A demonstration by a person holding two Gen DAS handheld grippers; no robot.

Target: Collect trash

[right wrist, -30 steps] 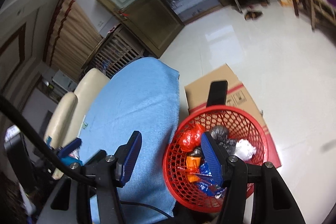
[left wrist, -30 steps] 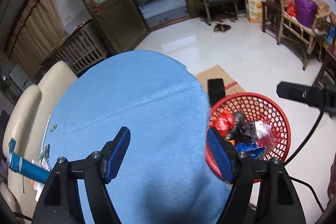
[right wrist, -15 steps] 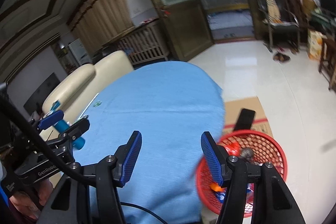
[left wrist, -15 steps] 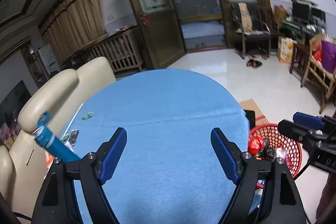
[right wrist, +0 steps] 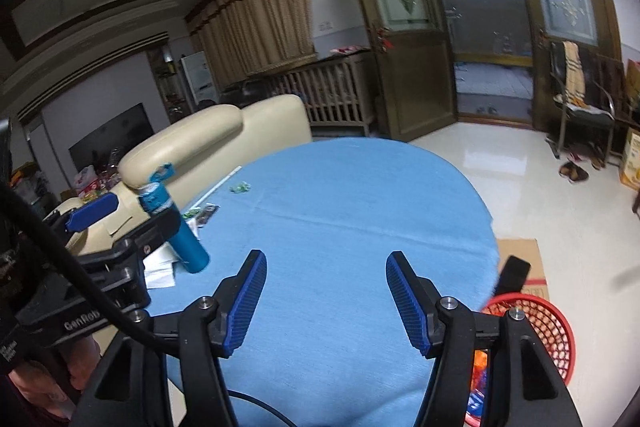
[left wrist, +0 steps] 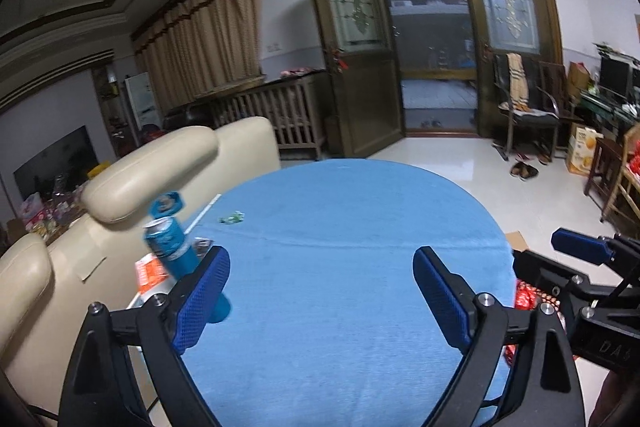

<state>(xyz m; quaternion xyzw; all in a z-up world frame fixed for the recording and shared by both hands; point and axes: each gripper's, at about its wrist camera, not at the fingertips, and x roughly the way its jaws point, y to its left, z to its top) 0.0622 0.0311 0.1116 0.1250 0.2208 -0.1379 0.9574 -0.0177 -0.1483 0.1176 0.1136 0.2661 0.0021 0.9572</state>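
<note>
A: Grippers?
B: Left gripper (left wrist: pixel 320 301) and right gripper (right wrist: pixel 325 303): both empty, jaws widening over the blue-clothed table (left wrist: pixel 352 227).
A: Trash?
B: Green crumpled wrapper (left wrist: pixel 231 217) on table's far left; red mesh plastic basket (right wrist: pixel 550 331) on floor, right.

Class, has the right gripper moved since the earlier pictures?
Yes. The right gripper has lifted away from the red basket, now low at the right edge, and faces across the blue table.
</note>
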